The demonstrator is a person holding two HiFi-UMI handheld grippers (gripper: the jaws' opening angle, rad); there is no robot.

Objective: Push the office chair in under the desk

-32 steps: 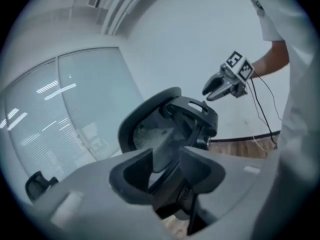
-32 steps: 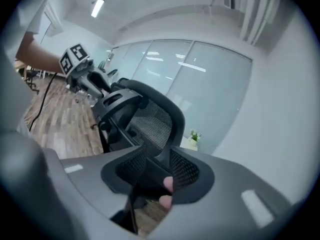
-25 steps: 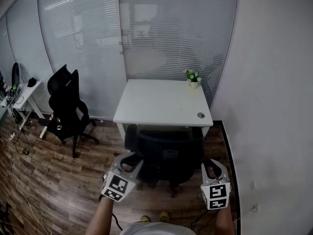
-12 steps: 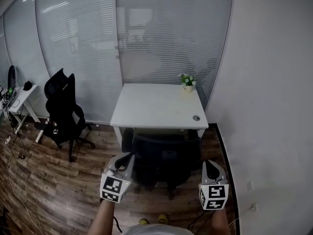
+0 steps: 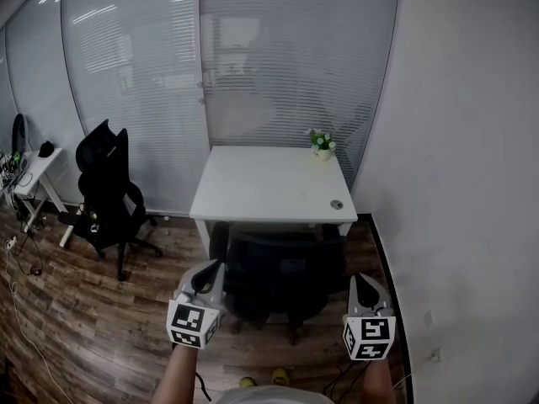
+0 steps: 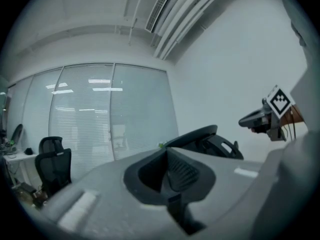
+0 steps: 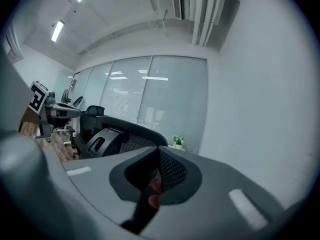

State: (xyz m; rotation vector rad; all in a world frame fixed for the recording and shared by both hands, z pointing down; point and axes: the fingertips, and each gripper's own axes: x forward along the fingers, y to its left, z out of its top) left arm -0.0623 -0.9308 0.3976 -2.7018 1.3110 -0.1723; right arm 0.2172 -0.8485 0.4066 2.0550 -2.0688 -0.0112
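The office chair (image 5: 282, 268) sits before the white desk (image 5: 269, 183), seat tucked beneath the top and its black mesh back just short of the front edge. Far left, a second black chair (image 5: 105, 188) stands well apart by the blinds. The left gripper (image 5: 214, 268) hovers beside the backrest's left side, jaws together on nothing. The right gripper (image 5: 360, 281) hangs off the right side, likewise closed and empty. The push looks nearly finished to me. Any remaining move means pressing both closed tips against the back and driving it squarely inward.
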